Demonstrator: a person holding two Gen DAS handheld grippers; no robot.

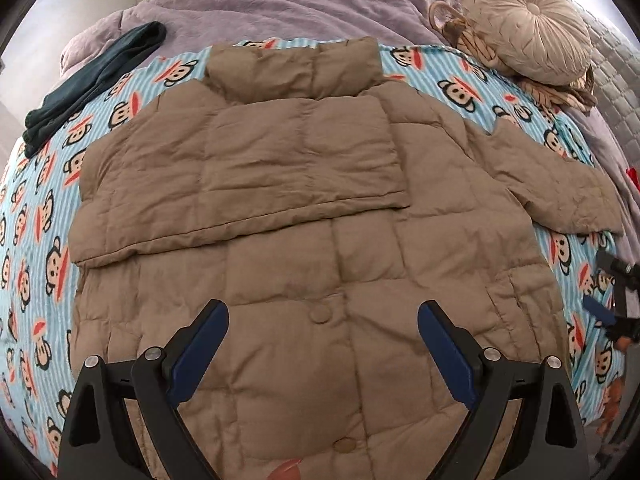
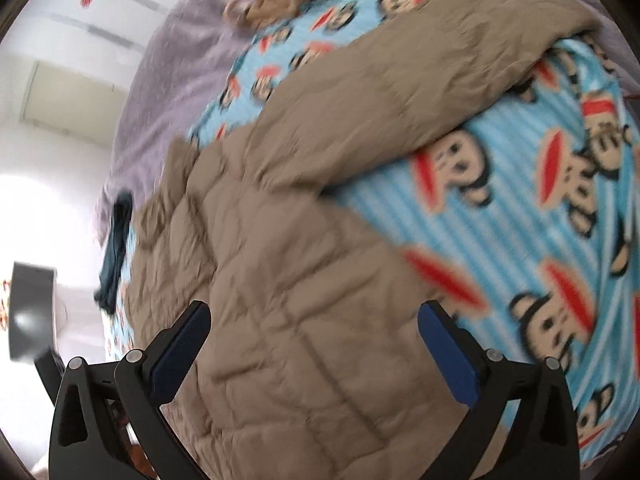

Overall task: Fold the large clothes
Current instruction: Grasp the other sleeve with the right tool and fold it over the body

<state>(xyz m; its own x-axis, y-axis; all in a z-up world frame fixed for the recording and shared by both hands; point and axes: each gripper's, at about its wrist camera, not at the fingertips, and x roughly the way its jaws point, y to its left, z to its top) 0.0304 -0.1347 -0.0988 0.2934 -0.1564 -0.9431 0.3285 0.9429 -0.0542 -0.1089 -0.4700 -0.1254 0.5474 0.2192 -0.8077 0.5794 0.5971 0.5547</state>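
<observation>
tan quilted jacket (image 1: 304, 248) on blue-striped, seemingly monkey-print blanket (image 1: 36, 208).

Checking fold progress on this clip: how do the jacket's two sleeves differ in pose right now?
The left sleeve is folded in across the jacket's front, lying flat on the body below the collar. The right sleeve is still spread outward, resting on the monkey-print blanket beside the body. The left sleeve's cuff ends mid-chest; the right sleeve's cuff lies past the jacket's outline. Both are the same tan quilted fabric, and neither is held by a tool.

jacket (image 1: 304, 216) | tan quilted | flat, one sleeve folded across
</observation>
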